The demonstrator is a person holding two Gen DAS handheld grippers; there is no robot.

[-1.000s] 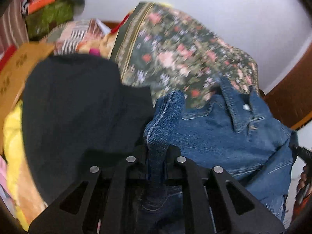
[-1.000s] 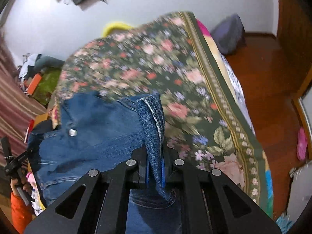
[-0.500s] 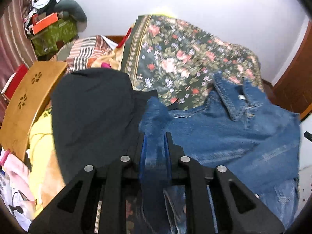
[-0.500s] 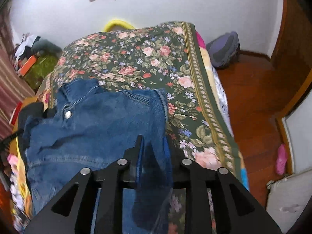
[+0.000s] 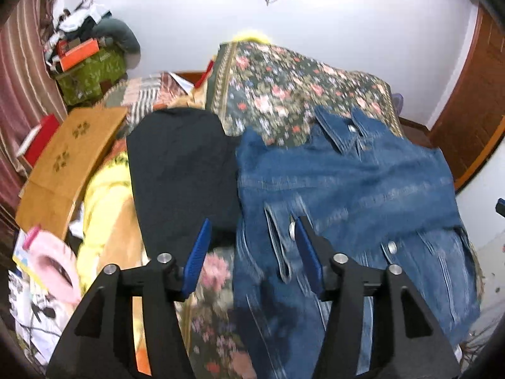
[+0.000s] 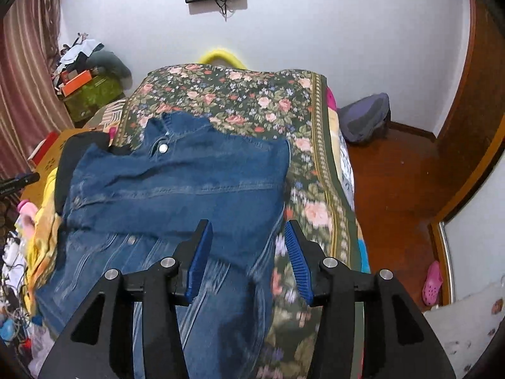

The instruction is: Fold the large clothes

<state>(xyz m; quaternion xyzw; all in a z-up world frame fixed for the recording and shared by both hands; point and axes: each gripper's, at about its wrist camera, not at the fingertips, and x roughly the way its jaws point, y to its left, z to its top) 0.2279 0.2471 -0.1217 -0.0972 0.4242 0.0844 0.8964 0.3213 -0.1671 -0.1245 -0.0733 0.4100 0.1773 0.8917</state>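
A blue denim jacket (image 5: 347, 183) lies spread on the floral bedspread (image 5: 284, 94), collar toward the far wall. It also shows in the right wrist view (image 6: 176, 189) on the bedspread (image 6: 252, 101). My left gripper (image 5: 251, 252) is open and empty, above the jacket's near left edge. My right gripper (image 6: 246, 255) is open and empty, above the jacket's near right edge. A black garment (image 5: 180, 170) lies left of the jacket.
Yellow clothing (image 5: 104, 195) and a wooden board (image 5: 66, 161) lie to the left of the bed. A green box (image 5: 91, 72) with clutter stands in the far left corner. A grey bag (image 6: 366, 117) sits on the wooden floor (image 6: 397, 183) at the right.
Both grippers were shut on denim jacket edges; both have opened and let go. The jacket now lies flat on the bed and the grippers have pulled back.
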